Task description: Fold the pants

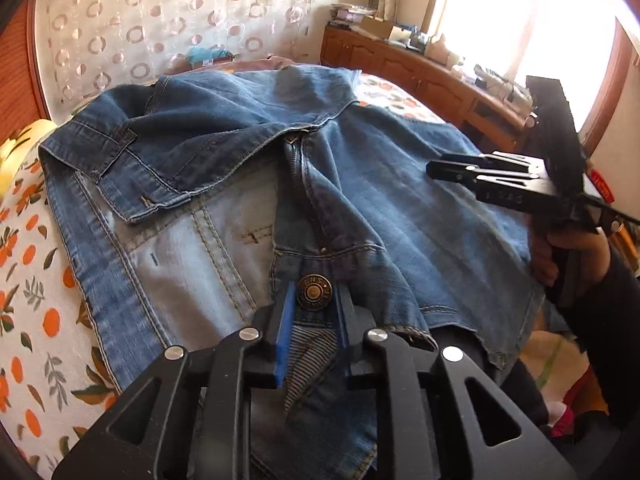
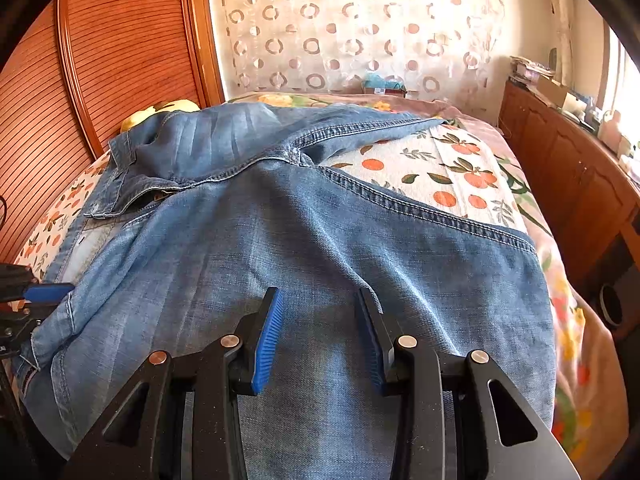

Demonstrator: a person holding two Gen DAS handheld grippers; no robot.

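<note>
Jeans (image 2: pixel 304 240) spread over the near half of the bed (image 2: pixel 452 168), waistband toward the near edge, one leg reaching to the far edge by the curtain (image 2: pixel 360 28). Upper flap folded back near the headboard-side edge, showing pale inner pocket lining (image 1: pixel 180 256). Left gripper (image 1: pixel 314 304) low at the waistband, blue pads set either side of the metal button (image 1: pixel 314 294), partly parted, not visibly clamping cloth. Right gripper (image 2: pixel 320 312) wide apart above the denim, nothing between the pads. Wooden cabinet (image 2: pixel 568 176) along the bed's right edge.
</note>
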